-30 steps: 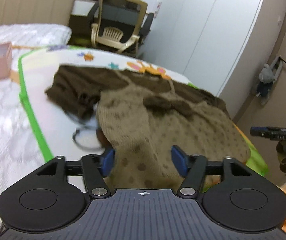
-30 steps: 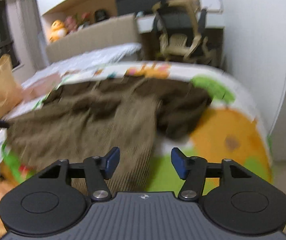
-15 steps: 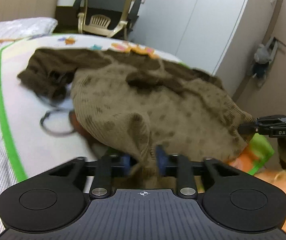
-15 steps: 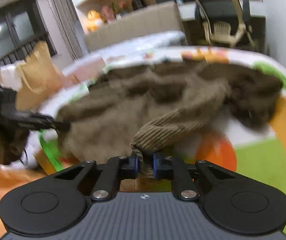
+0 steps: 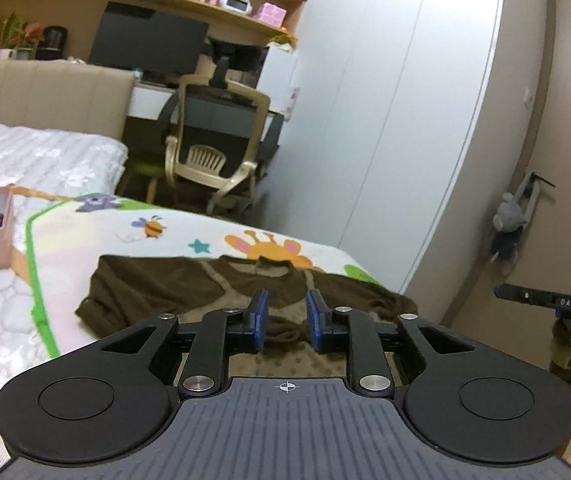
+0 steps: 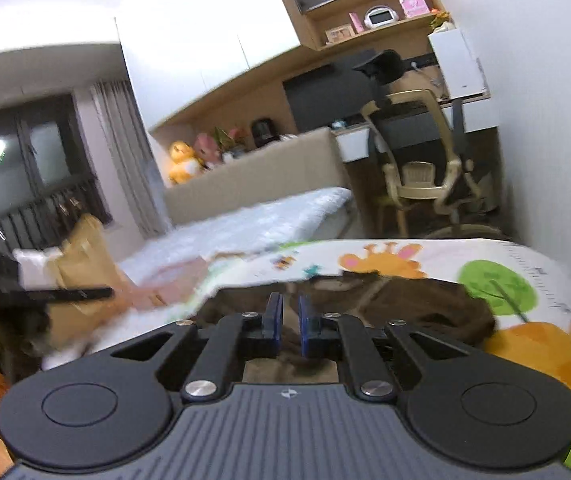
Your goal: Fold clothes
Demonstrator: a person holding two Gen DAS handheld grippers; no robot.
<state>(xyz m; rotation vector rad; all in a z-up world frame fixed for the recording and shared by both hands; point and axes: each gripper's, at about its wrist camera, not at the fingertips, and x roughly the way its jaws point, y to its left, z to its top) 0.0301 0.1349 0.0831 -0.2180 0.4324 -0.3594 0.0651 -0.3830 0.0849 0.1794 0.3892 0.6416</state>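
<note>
Nearest, left hand-held gripper (image 5: pixel 287 320) parted, holding nothing (dark bow showing through the gap). Right hand-held gripper (image 6: pixel 290 318) nearly closed; cannot tell whether cloth is pinched. Just beyond, brown knit top (image 5: pixel 157 288) spread flat on the animal-print mat (image 5: pixel 189 240) over the bed, probably laid out so folds start square. Farther back, office chair (image 5: pixel 213 160).

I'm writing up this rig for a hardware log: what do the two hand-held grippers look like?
Both look alike. The left hand-held gripper and right hand-held gripper have black linkage arms with silver pivot screws, blue finger pads, two round black discs and a ribbed grey base with a small crosshair mark. No cables or sleeves show.
</note>
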